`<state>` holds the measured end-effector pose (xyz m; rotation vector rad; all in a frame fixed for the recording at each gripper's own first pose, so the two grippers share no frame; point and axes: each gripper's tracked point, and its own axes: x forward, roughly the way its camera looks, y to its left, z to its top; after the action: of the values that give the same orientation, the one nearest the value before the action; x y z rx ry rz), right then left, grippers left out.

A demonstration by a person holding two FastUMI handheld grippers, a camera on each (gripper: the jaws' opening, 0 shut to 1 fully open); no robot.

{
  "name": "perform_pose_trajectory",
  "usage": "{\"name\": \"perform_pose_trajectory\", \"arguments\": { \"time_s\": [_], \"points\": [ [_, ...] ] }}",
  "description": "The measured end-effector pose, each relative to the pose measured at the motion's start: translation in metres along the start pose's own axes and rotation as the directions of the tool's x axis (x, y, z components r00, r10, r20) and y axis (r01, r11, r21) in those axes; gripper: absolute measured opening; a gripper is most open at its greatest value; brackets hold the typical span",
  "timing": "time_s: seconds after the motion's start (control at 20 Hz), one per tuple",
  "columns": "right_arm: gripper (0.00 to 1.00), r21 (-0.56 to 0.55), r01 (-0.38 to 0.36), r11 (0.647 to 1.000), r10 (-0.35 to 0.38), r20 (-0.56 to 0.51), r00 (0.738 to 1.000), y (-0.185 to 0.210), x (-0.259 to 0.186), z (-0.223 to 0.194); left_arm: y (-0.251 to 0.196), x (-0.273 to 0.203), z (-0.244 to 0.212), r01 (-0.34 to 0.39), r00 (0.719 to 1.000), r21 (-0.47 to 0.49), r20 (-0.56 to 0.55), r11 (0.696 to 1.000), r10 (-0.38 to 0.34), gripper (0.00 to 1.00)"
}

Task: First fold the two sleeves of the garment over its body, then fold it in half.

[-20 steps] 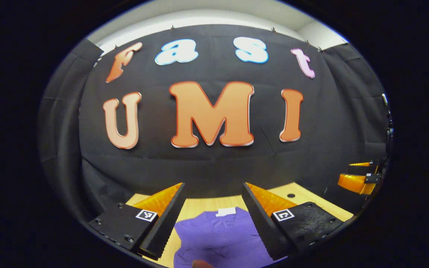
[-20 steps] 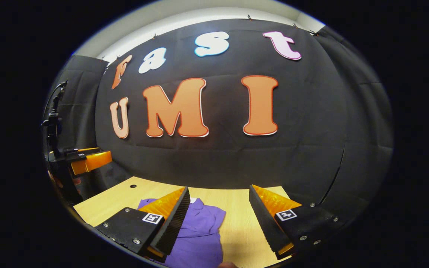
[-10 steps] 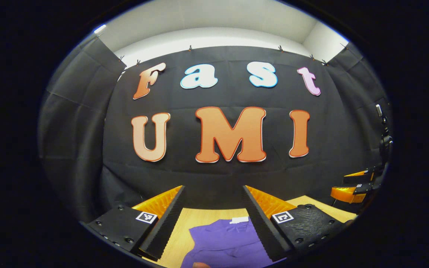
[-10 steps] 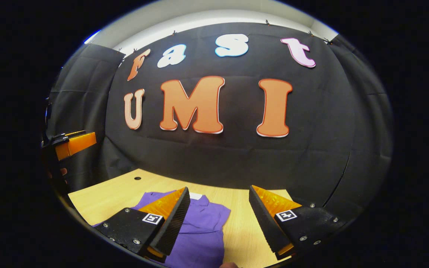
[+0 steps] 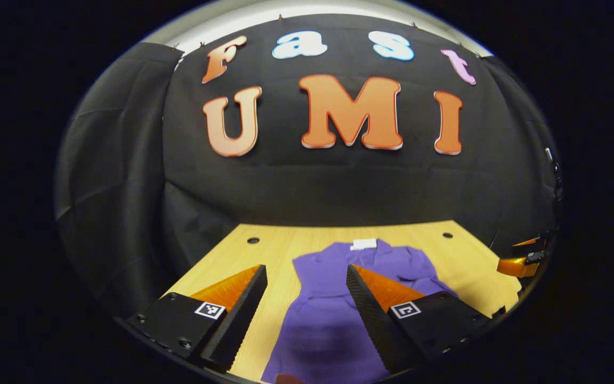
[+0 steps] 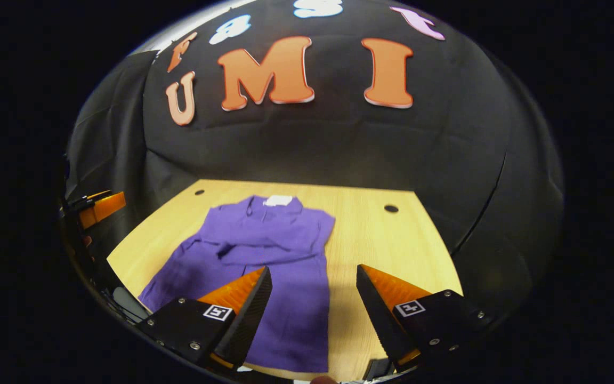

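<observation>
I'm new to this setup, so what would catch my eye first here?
The purple shirt stands out, lying flat on the pale wooden table with both sleeves folded over its body and a white tag at the collar. The right gripper and the left gripper hover open above its near end, holding nothing.

One purple garment (image 6: 264, 250) lies on one wooden table (image 6: 381, 240), with two round holes (image 6: 390, 208) at twelve o'clock and two open grippers (image 6: 312, 314) at six.
</observation>
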<state>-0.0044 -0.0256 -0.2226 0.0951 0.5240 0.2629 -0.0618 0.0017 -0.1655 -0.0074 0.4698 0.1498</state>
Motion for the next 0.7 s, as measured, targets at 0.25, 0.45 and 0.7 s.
{"name": "perform_pose_trajectory", "arguments": {
  "time_s": [0.25, 0.45, 0.7],
  "points": [
    [0.95, 0.062, -0.006, 0.998, 0.021, -0.242, 0.97, 0.0, 0.004, -0.084, 0.01, 0.004, -0.11, 0.029, 0.947, -0.014, -0.321, 0.999, -0.032, 0.97],
    [0.95, 0.077, -0.019, 0.997, 0.047, -0.387, 0.921, 0.002, -0.001, -0.134, 0.02, -0.008, -0.178, 0.047, 0.848, -0.001, -0.529, 0.999, -0.04, 0.97],
    [0.95, 0.089, -0.016, 0.996, 0.058, -0.492, 0.869, 0.001, -0.004, -0.173, 0.032, -0.018, -0.246, 0.069, 0.728, 0.0, -0.684, 0.998, -0.05, 0.98]
  ]
}}
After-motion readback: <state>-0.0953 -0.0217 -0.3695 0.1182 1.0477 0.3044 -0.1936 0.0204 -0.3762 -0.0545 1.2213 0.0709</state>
